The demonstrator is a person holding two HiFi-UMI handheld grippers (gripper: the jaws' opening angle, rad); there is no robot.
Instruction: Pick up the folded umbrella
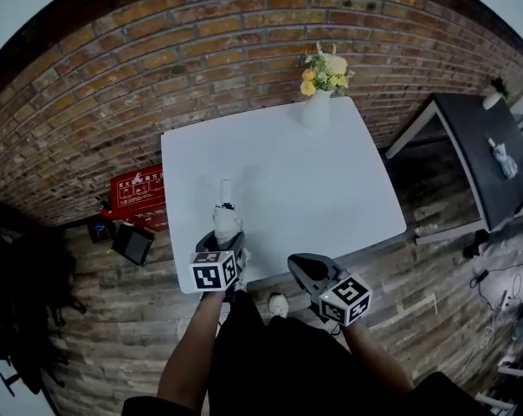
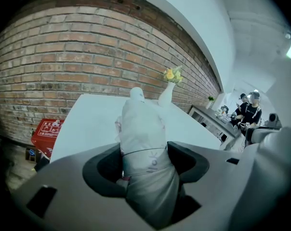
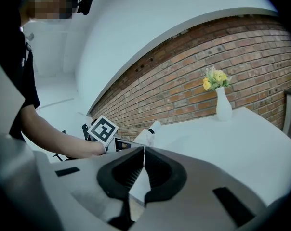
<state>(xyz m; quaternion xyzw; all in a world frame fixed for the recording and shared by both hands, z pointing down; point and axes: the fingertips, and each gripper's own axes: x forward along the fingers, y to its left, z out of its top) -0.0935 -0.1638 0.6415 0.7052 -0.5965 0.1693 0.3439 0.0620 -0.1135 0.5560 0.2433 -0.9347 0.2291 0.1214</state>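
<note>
Brick wall backs the white surface; at its far edge a vase holds yellow and white flowers; well apart from the vase, over the opposite edge, the left claw pinches the folded umbrella round its wrapped body, tip toward the vase, likely for a balanced lift; the right claw, pressed together and empty, seems unneeded.

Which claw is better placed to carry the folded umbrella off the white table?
Left. The left claw is clamped on the folded umbrella, which sticks out ahead of it. The right claw is shut, empty and off to the side.
</note>
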